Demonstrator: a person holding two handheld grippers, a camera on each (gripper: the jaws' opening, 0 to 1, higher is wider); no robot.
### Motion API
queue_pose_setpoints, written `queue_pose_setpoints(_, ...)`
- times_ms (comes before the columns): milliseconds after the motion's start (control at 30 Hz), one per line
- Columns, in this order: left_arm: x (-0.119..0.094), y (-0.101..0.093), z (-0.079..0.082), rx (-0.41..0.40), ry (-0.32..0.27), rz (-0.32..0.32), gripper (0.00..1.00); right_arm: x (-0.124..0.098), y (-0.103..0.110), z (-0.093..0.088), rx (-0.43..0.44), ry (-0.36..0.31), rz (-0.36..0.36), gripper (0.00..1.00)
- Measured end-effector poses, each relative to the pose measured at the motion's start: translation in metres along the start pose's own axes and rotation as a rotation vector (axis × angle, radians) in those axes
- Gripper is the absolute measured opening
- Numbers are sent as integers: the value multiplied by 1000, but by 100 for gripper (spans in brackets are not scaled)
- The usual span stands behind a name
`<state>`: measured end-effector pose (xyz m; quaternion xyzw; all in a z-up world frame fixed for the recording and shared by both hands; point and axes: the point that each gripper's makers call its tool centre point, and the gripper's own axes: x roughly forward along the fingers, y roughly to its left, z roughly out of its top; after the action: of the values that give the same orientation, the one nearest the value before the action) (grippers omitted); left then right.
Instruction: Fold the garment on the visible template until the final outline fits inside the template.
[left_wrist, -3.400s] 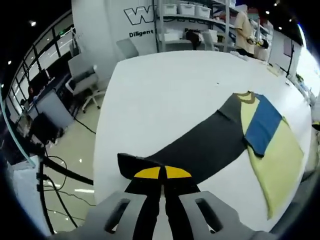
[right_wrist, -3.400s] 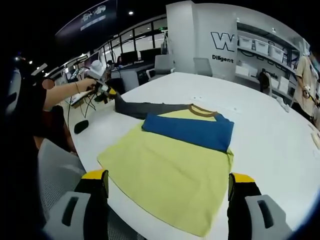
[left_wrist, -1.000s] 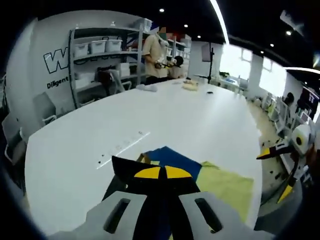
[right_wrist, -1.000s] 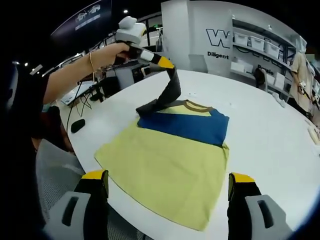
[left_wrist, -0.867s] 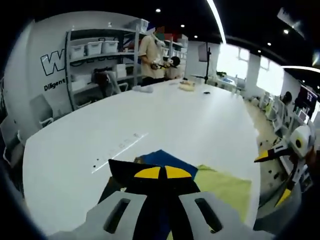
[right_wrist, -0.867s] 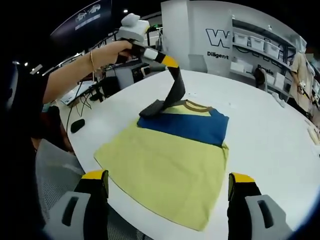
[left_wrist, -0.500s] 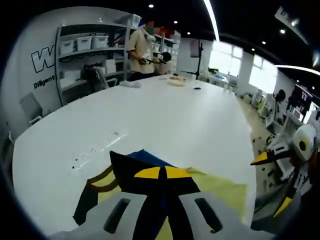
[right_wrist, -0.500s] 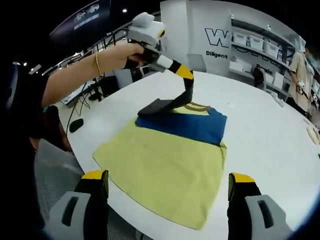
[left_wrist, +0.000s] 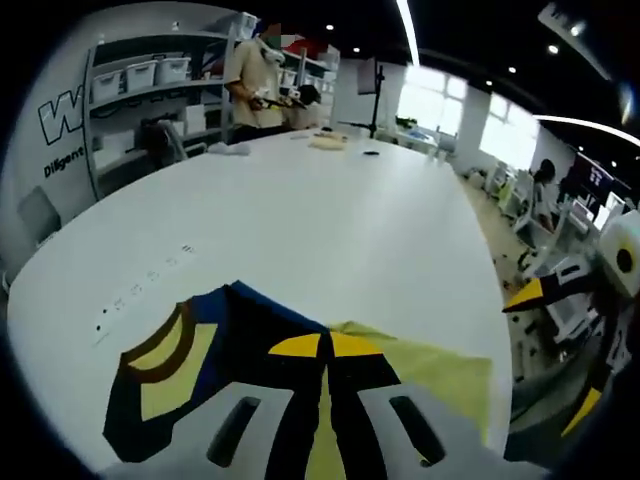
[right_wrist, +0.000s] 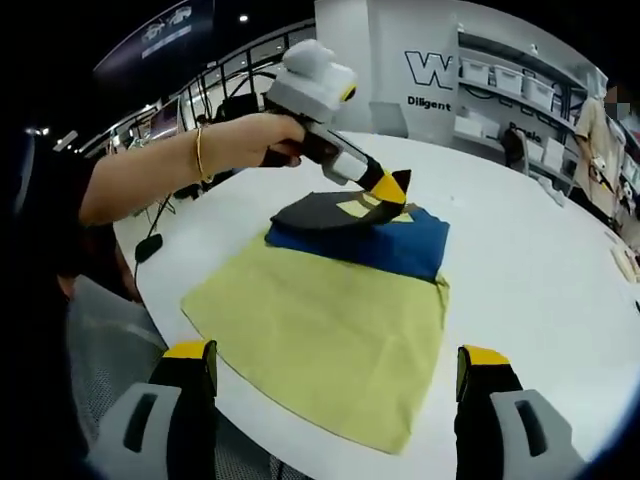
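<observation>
A yellow long-sleeved garment (right_wrist: 320, 320) lies flat on the white table (right_wrist: 540, 270), its blue sleeve (right_wrist: 405, 250) folded across the top. The dark grey sleeve (right_wrist: 318, 212) is doubled over onto the collar and the blue sleeve. My left gripper (right_wrist: 392, 187), held in a hand, is shut on that sleeve's cuff low over the garment. In the left gripper view its jaws (left_wrist: 322, 345) pinch the dark cloth (left_wrist: 250, 350) above the brown collar (left_wrist: 165, 345). My right gripper (right_wrist: 335, 355) hovers open at the hem side, holding nothing; one of its yellow-tipped fingers (left_wrist: 527, 294) shows at the right.
A person (right_wrist: 600, 135) stands by the shelving with white bins (right_wrist: 510, 85) at the far end. Small items (left_wrist: 328, 142) lie far down the table. A grey chair (right_wrist: 105, 350) sits by the near rounded table edge. Bare table spreads beyond the garment.
The left gripper lifted the dark sleeve from its stretched-out position, swung it up and over, and lowered it onto the collar and blue sleeve. The right gripper stayed open in place.
</observation>
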<state>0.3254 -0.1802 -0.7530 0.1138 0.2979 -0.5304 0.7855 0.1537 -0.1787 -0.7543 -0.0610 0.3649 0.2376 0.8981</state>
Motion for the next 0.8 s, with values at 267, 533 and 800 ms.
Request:
queue_pose_setpoints(267, 25, -9, -27, 1, 65, 1, 0, 1, -3, -4, 9, 8, -7, 99)
queue_pose_setpoints(533, 46, -4, -42, -15, 95, 12, 0, 1, -4, -7, 15, 15, -7, 99)
queue_pose_setpoints(800, 53, -8, -57, -27, 120, 16, 0, 2, -7, -7, 17, 17, -12, 99)
